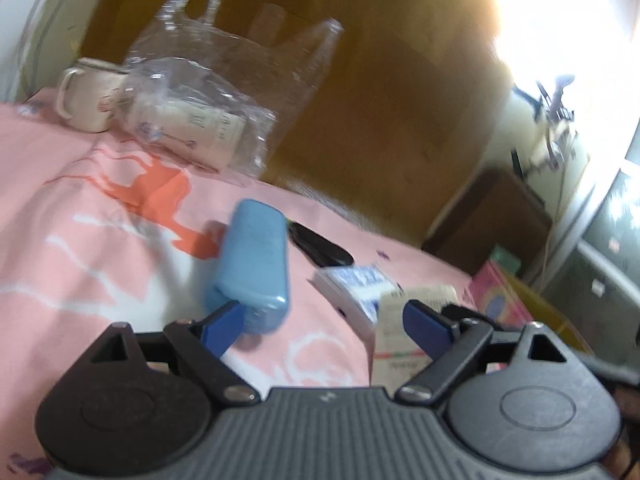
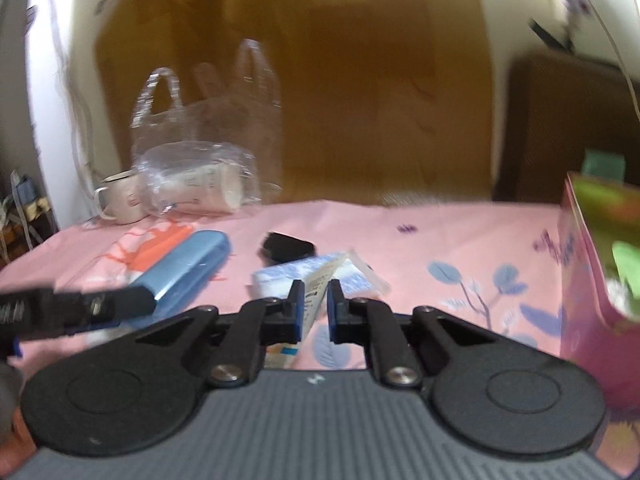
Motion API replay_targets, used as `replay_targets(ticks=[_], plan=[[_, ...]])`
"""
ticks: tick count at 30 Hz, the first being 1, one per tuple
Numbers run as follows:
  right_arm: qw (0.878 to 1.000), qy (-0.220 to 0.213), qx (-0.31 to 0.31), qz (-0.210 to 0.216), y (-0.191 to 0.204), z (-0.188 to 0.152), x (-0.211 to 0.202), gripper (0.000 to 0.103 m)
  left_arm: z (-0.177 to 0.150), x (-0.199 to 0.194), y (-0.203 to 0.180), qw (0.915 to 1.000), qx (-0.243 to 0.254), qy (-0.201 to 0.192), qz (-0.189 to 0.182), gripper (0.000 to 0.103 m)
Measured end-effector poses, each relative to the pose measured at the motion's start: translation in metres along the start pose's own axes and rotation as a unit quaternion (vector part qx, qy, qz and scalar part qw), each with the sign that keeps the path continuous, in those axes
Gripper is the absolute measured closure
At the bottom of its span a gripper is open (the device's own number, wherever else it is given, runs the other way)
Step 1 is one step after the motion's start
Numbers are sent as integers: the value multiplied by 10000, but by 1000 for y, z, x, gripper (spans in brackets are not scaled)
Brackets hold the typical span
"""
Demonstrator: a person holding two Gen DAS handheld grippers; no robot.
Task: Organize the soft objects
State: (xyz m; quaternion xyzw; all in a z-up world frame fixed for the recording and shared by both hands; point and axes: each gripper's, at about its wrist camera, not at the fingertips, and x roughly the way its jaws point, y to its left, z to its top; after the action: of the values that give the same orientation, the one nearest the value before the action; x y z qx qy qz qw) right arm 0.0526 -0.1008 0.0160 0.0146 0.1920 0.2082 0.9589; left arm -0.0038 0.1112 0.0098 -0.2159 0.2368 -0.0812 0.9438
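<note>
- The right gripper point(image 2: 314, 308) is nearly shut, its blue pads pinching a cream tube point(image 2: 316, 292) that looks like some kind of toothpaste or cream; its printed end sticks up between the jaws, just above the pink bedsheet point(image 2: 440, 232).
- Right behind the tube sits a blue-and-white tissue pack point(image 2: 288, 276), with a small black item point(image 2: 286, 248) a bit farther back, too blurry to identify.
- The left gripper point(image 1: 324, 320) is wide open with nothing between the pads. Its left pad is just at the near end of a blue case point(image 1: 254, 256) lying on the sheet; contact is hard to call.
- Toward the far left corner of the bed there's a clear plastic bag point(image 1: 224, 80) with a white cup lying inside, and a cream mug point(image 1: 90, 94) right beside it.
- A pink box point(image 2: 600, 264) stands at the right edge.
</note>
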Motion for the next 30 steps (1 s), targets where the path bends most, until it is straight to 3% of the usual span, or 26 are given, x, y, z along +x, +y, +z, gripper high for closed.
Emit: replay_targets(ticks=[5,8,12,14,16,18,20,22,26,28,30], plan=[[9976,42,-500,486,26,-1,-7,90,7,-21,24,9981,-545,-277,-21,13],[9930,-60,-947,703,51,-7,-14,90,8,-39,36,9975,-611,-345,112,13],[9820,126,-1414,1247,83,-17,-20,88,10,-61,54,9959,-769,-365,316,13],[9751,255,-1660,1446,97,-25,-23,80,12,-71,60,9956,-796,-341,357,13],[9697,288,-1824,1597,105,-32,-30,60,12,-77,64,9960,-772,-280,341,13],[9677,187,-1896,1653,104,-37,-41,58,10,-81,65,9969,-718,-151,295,13],[9701,140,-1832,1586,99,-35,-43,54,7,-79,64,9972,-724,37,202,13],[9764,163,-1611,1431,88,-32,-39,39,4,-73,62,9968,-769,208,55,13],[9857,626,-851,1315,64,-27,-19,32,9,-47,54,9956,-754,524,-178,14],[9842,909,-489,1442,55,-29,-9,24,12,-32,48,9948,-703,674,-285,18],[9825,1057,-310,1500,55,-32,-2,24,16,-17,41,9934,-693,825,-401,35]])
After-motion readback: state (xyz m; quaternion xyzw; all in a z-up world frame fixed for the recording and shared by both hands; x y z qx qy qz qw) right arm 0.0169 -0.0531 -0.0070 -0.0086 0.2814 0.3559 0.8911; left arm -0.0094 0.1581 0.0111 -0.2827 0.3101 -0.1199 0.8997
